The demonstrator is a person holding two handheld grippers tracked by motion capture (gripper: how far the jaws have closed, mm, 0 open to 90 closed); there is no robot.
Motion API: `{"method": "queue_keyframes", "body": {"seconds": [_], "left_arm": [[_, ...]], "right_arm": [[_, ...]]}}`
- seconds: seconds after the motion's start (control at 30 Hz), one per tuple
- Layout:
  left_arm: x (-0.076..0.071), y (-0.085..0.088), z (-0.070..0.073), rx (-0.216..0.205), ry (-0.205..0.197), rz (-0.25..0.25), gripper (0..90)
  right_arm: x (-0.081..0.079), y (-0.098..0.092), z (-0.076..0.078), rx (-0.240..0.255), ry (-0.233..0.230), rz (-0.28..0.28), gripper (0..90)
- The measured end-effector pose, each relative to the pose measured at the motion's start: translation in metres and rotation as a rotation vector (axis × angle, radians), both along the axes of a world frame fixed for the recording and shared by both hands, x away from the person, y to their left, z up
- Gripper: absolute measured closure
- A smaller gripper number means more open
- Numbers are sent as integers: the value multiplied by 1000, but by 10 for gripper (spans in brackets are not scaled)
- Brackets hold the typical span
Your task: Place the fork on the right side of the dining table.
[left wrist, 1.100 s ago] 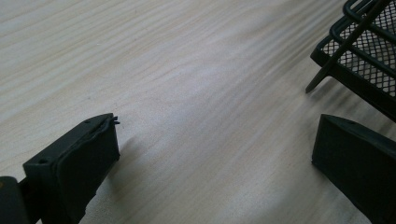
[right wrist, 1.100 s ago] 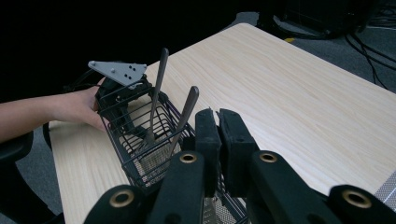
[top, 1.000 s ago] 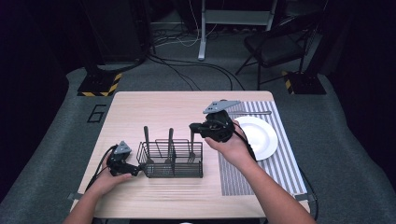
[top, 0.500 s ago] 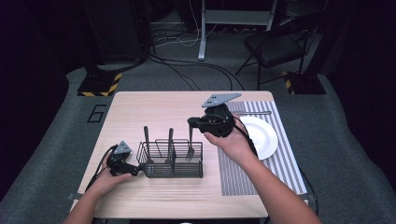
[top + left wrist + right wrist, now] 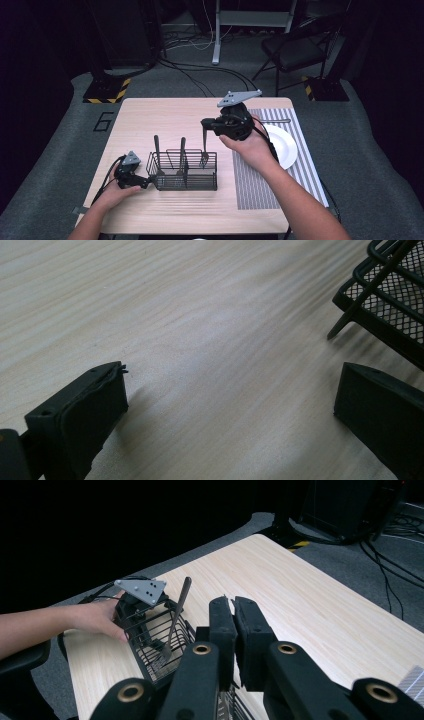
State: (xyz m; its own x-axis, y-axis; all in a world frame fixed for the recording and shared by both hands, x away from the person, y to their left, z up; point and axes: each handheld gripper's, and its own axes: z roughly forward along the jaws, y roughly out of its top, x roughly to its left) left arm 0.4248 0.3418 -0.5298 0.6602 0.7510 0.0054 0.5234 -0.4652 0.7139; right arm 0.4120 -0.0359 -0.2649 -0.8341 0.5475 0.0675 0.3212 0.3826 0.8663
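The fork (image 5: pixel 204 144) hung upright by its handle from my right gripper (image 5: pixel 205 124), whose jaws were pinched together on the top of the handle. Its prongs pointed down and sat level with the rim of the right-hand compartment of the black wire caddy (image 5: pixel 183 171), though I could not tell from the high view whether they were clear of the rim or just inside it. In the right gripper view my two jaws stood pressed almost flat against each other, and the handle between them was hidden from me.

The caddy stood near the front of the worktop (image 5: pixel 165 120), toward its left half. Two more pieces of cutlery stood upright in it, one (image 5: pixel 156 155) in the left compartment and one (image 5: pixel 182 156) in the middle; their handles rose above the rim.

My left gripper (image 5: pixel 146 180) rested low on the worktop just beside the caddy's left end. In the left gripper view its jaws stood wide apart with bare wood between them, and the caddy's mesh corner (image 5: pixel 385 295) sat close ahead of the right jaw.

To the right of the caddy lay a striped mat (image 5: pixel 255 185), and a white plate (image 5: pixel 286 148) sat on it, behind my right hand.
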Motion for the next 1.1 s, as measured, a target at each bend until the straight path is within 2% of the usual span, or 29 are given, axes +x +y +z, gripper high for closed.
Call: {"method": "queue_keyframes", "body": {"seconds": [0.7, 0.87, 1.1], "left_arm": [[0, 0, 0, 1, 5, -2, 2], [0, 0, 0, 2, 5, -3, 2], [0, 0, 0, 7, 1, -5, 2]], "right_arm": [[8, -14, 29, 3, -36, -49, 870], [11, -25, 37, 25, -41, -85, 869], [15, -40, 39, 25, -47, -121, 870]]}}
